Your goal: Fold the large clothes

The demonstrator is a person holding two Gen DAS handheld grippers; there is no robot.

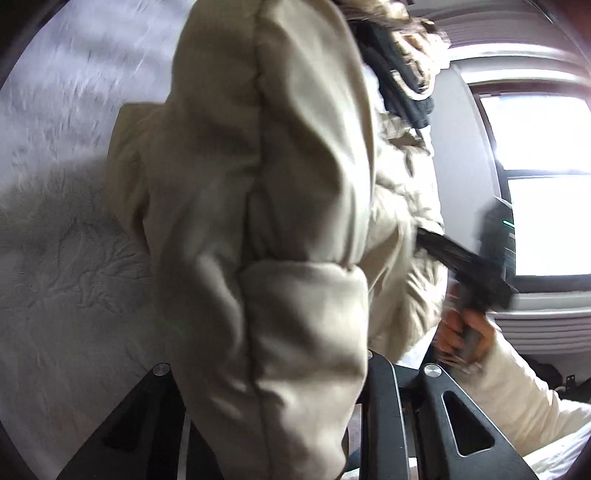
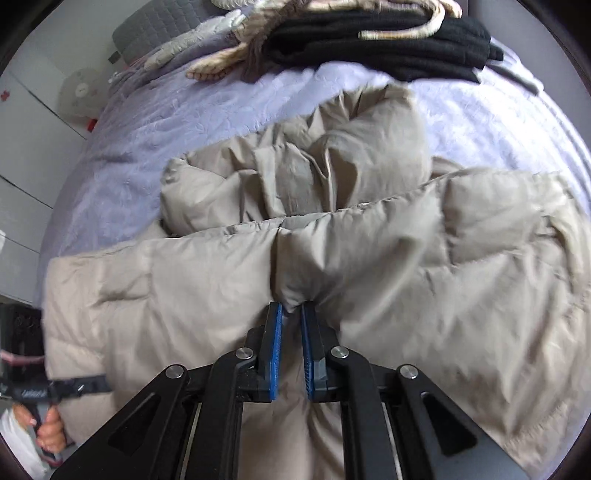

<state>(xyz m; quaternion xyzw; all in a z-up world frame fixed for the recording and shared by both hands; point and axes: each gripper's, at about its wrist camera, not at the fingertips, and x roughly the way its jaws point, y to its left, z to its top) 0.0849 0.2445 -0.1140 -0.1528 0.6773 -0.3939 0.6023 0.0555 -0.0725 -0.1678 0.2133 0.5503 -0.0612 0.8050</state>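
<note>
A beige puffer jacket (image 2: 369, 266) lies crumpled on the lilac bedspread (image 2: 155, 129). My right gripper (image 2: 291, 308) is shut on a fold of the jacket near its middle, blue pads (image 2: 275, 354) pinching the fabric. In the left wrist view the jacket (image 1: 266, 221) hangs lifted right in front of the camera and covers my left gripper's fingertips; it seems held between them. The right gripper (image 1: 432, 240) shows there at the jacket's right edge. The left gripper (image 2: 88, 386) shows in the right wrist view at the jacket's left edge.
A black knit garment (image 2: 388, 48) and a patterned beige garment (image 2: 258, 44) lie at the far side of the bed. A grey pillow (image 2: 159, 26) is at the back left. White cabinets (image 2: 26, 147) stand left. A bright window (image 1: 543, 184) is on the right.
</note>
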